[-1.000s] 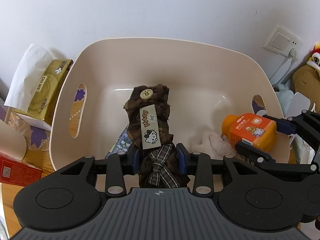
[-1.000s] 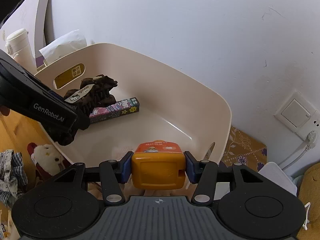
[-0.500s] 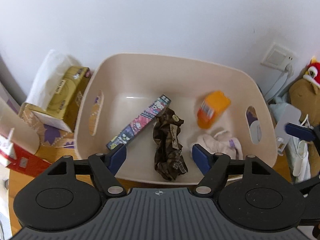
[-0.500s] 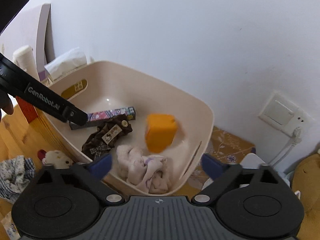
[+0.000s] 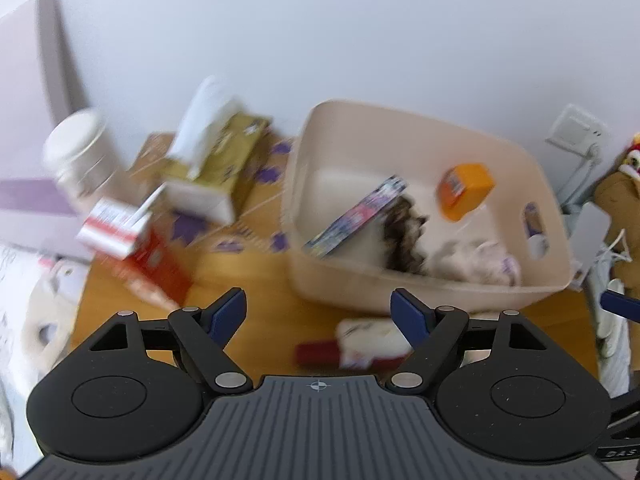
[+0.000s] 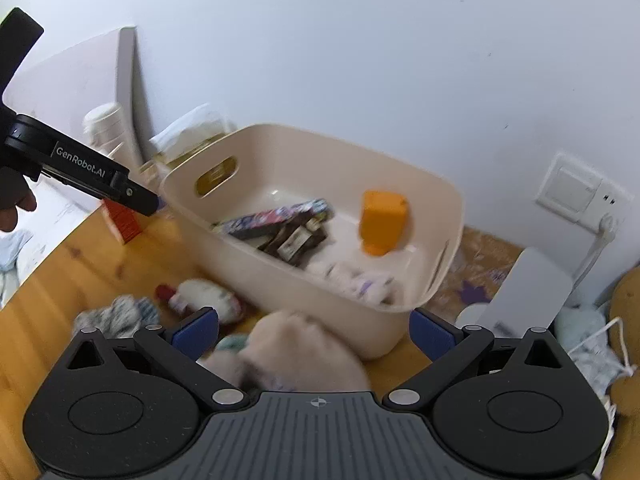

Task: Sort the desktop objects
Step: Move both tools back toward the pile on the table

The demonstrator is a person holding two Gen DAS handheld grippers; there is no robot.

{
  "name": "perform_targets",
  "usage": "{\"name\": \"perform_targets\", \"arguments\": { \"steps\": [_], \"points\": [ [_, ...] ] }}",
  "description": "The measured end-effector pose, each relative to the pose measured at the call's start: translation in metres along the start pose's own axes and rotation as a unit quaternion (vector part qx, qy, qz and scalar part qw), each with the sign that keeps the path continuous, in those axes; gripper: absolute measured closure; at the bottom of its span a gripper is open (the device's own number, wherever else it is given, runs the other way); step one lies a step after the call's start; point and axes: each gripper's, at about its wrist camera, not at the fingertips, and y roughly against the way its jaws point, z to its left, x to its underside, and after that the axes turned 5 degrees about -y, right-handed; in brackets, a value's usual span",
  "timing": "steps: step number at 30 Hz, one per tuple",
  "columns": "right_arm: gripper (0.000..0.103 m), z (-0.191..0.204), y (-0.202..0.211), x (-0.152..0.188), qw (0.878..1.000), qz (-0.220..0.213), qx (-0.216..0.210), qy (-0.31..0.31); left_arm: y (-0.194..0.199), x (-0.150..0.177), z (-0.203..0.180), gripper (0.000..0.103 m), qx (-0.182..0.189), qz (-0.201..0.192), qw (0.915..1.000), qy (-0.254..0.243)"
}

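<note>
Left wrist view: your left gripper (image 5: 318,312) has just been opening; its jaws stand wide with nothing between them. The brown hair clip (image 5: 404,236) it pinched a second ago lies in the beige bin (image 5: 400,284), beside the patterned box (image 5: 358,216) and the orange bottle (image 5: 464,190). Bare wooden table (image 5: 240,280) lies between the bin's near wall and the red carton (image 5: 160,264).

Right wrist view: your right gripper (image 6: 316,330) has just been opening too, and is spread wide and empty. The orange bottle rests inside the bin. Soft toys (image 6: 204,298) crowd the table before the bin's near rim.
</note>
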Motion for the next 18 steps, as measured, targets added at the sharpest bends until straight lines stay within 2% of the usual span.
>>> {"name": "perform_targets", "arguments": {
  "steps": [4,9,18],
  "points": [
    [0.0,0.014,-0.002,0.017,1.0,0.021,-0.017,-0.002,0.004,0.025,0.025,0.022,-0.014,0.016,0.9997,0.012],
    [0.0,0.033,-0.005,0.039,0.999,0.042,-0.026,-0.005,0.001,0.057,0.047,0.022,-0.012,0.043,0.9989,0.015],
    [0.0,0.049,-0.013,0.057,0.997,0.074,-0.037,-0.009,-0.017,0.1,0.063,0.022,-0.007,0.095,0.9954,0.011]
  ]
}}
